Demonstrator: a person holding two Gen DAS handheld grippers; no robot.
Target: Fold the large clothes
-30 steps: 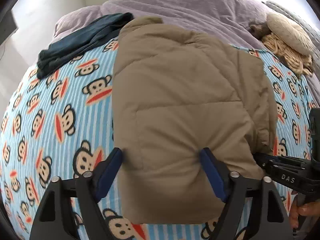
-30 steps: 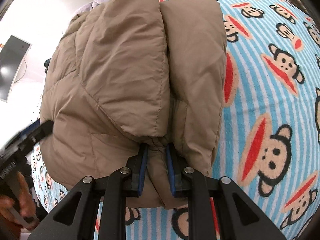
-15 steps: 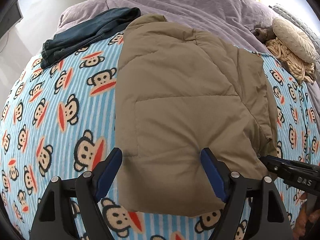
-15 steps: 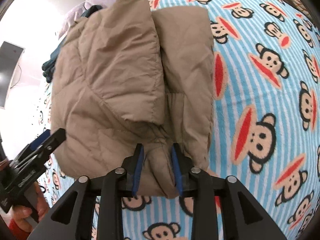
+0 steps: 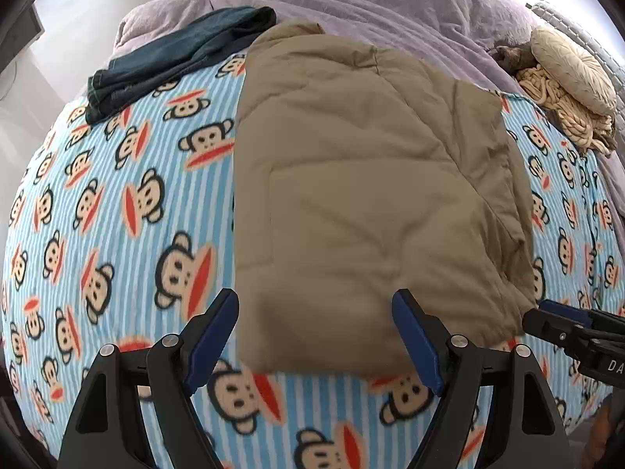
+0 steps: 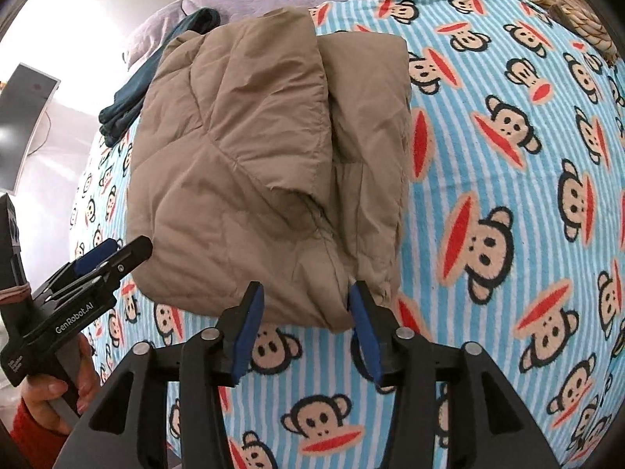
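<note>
A tan quilted jacket [image 5: 363, 179] lies folded on the monkey-print blanket [image 5: 117, 215]; it also shows in the right wrist view [image 6: 265, 164], with one flap folded over the rest. My left gripper [image 5: 316, 336] is open and empty, raised just in front of the jacket's near edge. My right gripper [image 6: 304, 324] is open and empty, its jaws apart at the jacket's near hem, touching nothing that I can see. The left gripper also shows in the right wrist view [image 6: 109, 254] and the right gripper in the left wrist view [image 5: 562, 320].
Folded dark blue jeans [image 5: 175, 58] lie at the far left of the bed. A purple blanket [image 5: 371, 4] covers the far end. A cream cushion and chunky knit throw [image 5: 566, 90] sit at the far right. A monitor [image 6: 23, 117] stands beside the bed.
My right gripper opened and let go of the jacket's hem. Both grippers pulled back from the jacket, which stays folded on the bed.
</note>
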